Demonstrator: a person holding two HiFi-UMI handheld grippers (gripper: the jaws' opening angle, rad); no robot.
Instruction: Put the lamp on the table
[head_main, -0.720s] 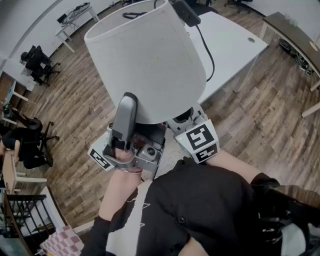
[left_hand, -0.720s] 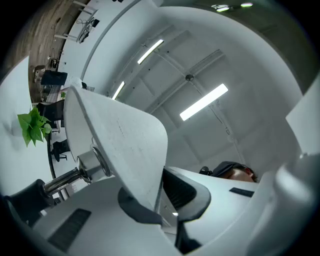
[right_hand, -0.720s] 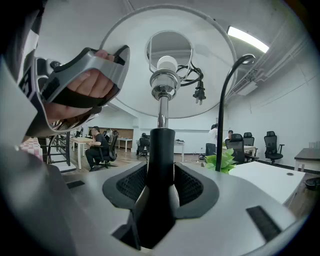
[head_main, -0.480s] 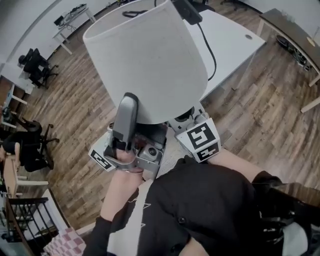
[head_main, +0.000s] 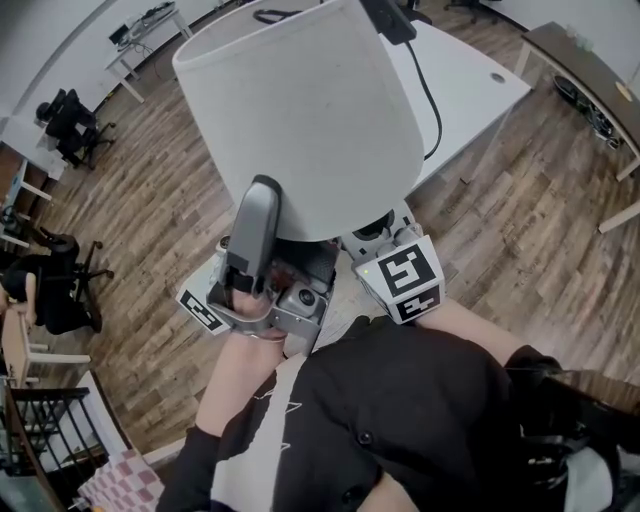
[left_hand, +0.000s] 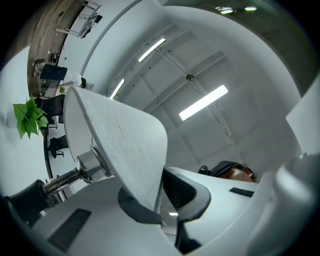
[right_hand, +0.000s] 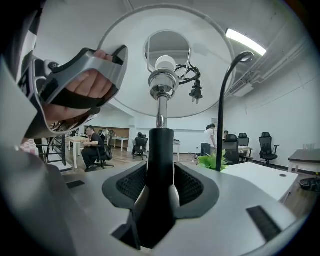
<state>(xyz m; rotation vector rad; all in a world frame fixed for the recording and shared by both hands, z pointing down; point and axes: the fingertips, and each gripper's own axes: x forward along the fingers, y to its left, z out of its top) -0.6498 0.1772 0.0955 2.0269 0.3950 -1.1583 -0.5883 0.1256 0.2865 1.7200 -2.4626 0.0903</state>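
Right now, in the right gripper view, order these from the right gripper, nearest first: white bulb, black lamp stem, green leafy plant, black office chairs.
1. black lamp stem: clamped in the right gripper's jaws.
2. white bulb: above, atop the stem.
3. green leafy plant: right, beyond the lamp.
4. black office chairs: far right.

Brightly, evenly lit by ceiling strip lights (left_hand: 202, 102); glare toward one o'clock in right gripper view. Strong fisheye bending, black corners, soft close foreground.
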